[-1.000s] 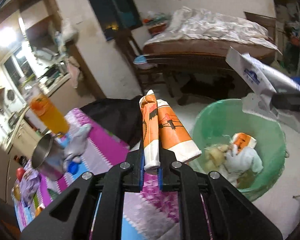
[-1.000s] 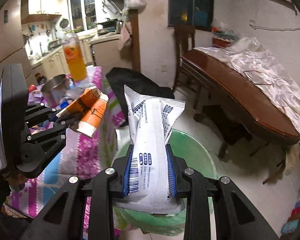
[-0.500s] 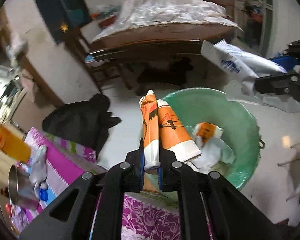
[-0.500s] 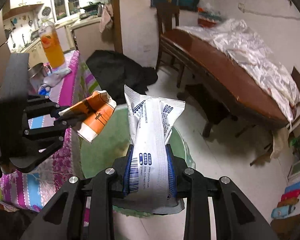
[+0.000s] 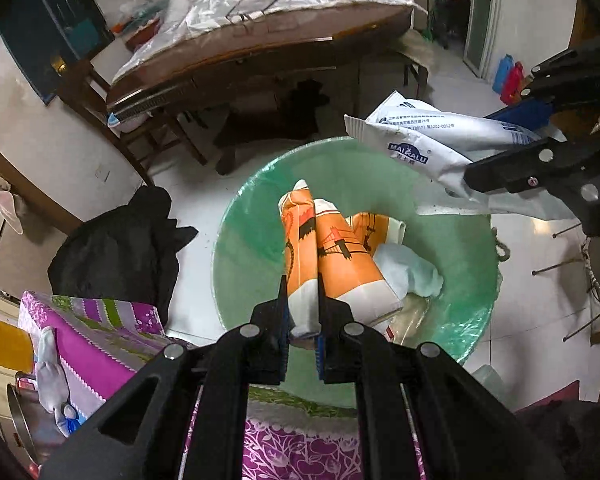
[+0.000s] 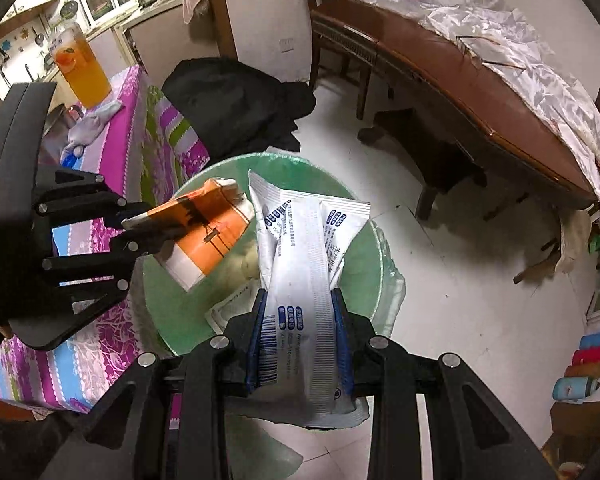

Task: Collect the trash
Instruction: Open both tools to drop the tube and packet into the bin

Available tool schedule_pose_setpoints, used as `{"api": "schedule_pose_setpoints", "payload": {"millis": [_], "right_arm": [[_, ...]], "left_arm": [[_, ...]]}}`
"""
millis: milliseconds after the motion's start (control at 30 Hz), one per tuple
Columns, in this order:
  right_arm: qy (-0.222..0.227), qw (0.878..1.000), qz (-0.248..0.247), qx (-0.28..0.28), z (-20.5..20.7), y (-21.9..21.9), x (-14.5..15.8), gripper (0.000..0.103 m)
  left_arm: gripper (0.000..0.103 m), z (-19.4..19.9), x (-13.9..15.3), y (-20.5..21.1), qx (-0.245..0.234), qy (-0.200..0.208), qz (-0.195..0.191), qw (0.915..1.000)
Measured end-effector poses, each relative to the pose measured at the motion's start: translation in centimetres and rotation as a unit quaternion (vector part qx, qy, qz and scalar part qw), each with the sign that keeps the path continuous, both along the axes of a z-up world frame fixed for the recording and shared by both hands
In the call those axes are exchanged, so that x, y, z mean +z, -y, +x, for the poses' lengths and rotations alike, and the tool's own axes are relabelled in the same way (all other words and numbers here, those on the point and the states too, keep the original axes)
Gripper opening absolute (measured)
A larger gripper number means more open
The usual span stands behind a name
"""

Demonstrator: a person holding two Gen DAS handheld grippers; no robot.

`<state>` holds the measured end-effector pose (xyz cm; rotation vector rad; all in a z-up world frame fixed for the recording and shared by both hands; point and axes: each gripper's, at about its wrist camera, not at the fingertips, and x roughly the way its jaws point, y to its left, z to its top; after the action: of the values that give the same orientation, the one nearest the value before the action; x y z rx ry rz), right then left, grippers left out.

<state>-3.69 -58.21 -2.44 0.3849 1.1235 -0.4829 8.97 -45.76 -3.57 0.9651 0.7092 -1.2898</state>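
Release over bin (image 5: 256,200): carton (image 5: 332,264) is pinched by left gripper (image 5: 303,320), pouch (image 6: 304,280) by right gripper (image 6: 300,336), both above the rim; jaws are best opened only once centred.

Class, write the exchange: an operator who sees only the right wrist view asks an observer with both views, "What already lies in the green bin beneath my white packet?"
Observer: A second orange paper cup lies in the green bin, against a pale crumpled tissue.
Operator: Is the left gripper's cup over the bin?
Observer: Yes. Seen along the left gripper, its flattened orange cup hangs over the bin's middle.
Operator: Any mark on my packet's other face?
Observer: The white packet bears a blue MAIKALU logo.
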Motion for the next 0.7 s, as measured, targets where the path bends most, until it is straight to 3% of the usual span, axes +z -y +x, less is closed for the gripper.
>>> {"api": "schedule_pose_setpoints", "payload": {"millis": [600,667,700], "right_arm": [[-0.014,1.0,0.009,0.017,1.6,0.4,-1.0,0.034],[-0.009,1.0,0.011,0.006,1.7,0.9,-1.1,0.048],[-0.005,1.0,0.011,0.003,1.8,1.0,-1.0,0.049]], "left_arm": [[0.011,0.5,-0.8,0.5,0.02,0.015,0.005,0.9997],[0.025,0.7,-0.8,0.6,0.03,0.018,0.007,0.9994],[0.035,0.8,-0.7,0.5,0.032,0.02,0.004,0.9993]]}}
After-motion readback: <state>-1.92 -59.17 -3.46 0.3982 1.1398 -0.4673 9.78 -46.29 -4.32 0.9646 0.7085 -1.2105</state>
